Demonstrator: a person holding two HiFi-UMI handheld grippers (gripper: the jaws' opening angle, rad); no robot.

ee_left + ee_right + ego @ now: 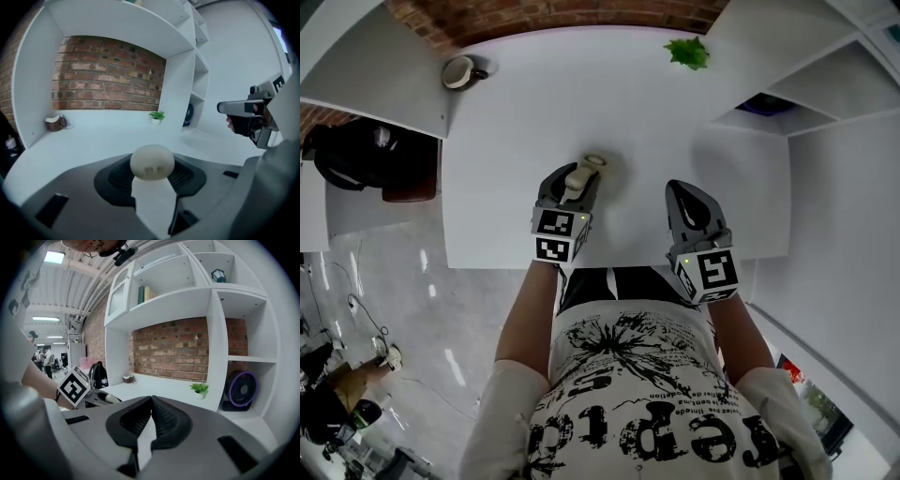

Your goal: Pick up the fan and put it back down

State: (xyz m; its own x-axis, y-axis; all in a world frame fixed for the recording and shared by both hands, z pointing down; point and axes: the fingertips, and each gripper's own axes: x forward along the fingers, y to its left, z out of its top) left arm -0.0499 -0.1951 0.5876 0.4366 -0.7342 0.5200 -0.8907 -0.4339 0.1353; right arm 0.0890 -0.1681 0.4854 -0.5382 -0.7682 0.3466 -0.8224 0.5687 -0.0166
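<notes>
A small cream fan point(592, 163) with a round head and a straight handle lies along my left gripper point(577, 178), whose jaws are shut on the handle. In the left gripper view the round head point(152, 161) sticks out past the dark pads and the pale handle runs back between them. It sits low over the white table point(675, 131); I cannot tell whether it touches. My right gripper point(681, 189) hovers to the right of it over the table's near edge, jaws shut with the tips meeting point(151, 399) and nothing between them.
A brown mug point(459, 71) stands at the table's far left, a small green plant point(687, 52) at the far right. White shelves flank the table; a purple fan point(241, 389) sits in the right-hand shelf. The brick wall lies behind.
</notes>
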